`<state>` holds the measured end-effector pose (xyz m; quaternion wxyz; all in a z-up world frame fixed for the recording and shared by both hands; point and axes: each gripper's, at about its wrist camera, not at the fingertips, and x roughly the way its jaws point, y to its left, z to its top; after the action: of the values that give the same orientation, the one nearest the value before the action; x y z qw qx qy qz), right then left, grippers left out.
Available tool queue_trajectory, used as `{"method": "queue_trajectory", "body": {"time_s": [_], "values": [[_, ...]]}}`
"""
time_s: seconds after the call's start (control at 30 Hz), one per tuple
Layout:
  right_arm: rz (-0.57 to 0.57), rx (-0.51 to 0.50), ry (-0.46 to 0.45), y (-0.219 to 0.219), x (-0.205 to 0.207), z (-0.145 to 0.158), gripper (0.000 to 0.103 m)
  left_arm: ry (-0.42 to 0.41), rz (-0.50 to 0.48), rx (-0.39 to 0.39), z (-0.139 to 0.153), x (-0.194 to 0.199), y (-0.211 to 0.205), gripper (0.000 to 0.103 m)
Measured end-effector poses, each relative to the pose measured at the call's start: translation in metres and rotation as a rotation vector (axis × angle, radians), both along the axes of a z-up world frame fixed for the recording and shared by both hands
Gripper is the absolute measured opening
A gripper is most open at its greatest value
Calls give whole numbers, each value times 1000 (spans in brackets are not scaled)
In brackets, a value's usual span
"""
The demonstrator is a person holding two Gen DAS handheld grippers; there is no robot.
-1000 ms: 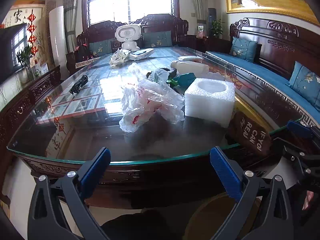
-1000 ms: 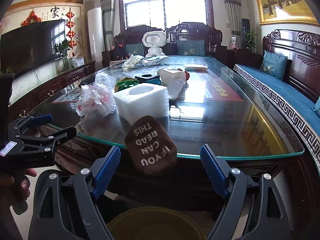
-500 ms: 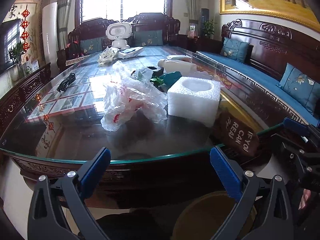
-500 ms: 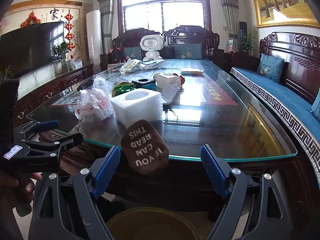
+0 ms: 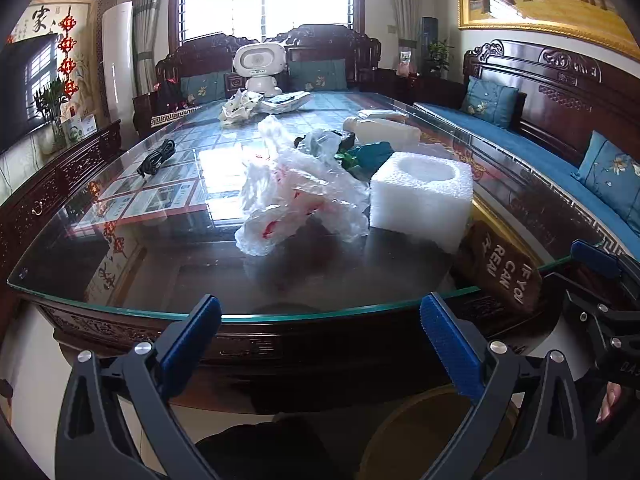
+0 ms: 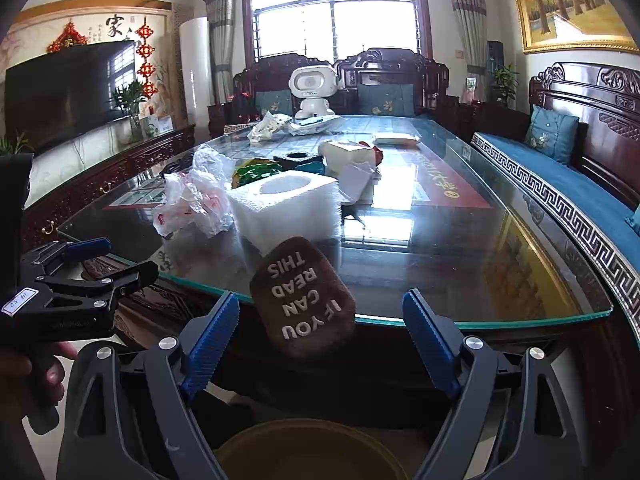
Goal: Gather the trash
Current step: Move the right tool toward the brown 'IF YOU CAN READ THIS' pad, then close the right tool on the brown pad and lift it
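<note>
Where brown sock (image 6: 303, 298) overhangs table edge (image 6: 480, 323), both tongs agape.

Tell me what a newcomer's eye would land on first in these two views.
First, the brown sock lettered "IF YOU CAN READ THIS", draped over the near edge of the glass table, just ahead of the open right gripper. Behind it stands a white foam block with a round hollow, and beside that a crumpled plastic bag with red print. At the far end sits a small white toy robot.
</note>
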<state>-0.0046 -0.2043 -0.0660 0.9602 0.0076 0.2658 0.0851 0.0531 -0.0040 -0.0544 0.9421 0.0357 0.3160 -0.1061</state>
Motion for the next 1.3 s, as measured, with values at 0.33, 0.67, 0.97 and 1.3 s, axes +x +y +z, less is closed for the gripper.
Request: {"method": "queue_trajectory", "body": {"time_s": [0.33,0.67,0.97,1.3], "values": [[7,-60,45,21,34,-11,81,3,-20,-78,-1,5,14,99],[-2,-74,78,29,58,-24,71,-3,-20,-76,-1,9,16,99],[35,-25,93,23,60,-22,23,7,-36,-72,-4,11,6,99],[50,33,34,8,39,-5,13,-12,-64,-57,3,8,-14,99]]}}
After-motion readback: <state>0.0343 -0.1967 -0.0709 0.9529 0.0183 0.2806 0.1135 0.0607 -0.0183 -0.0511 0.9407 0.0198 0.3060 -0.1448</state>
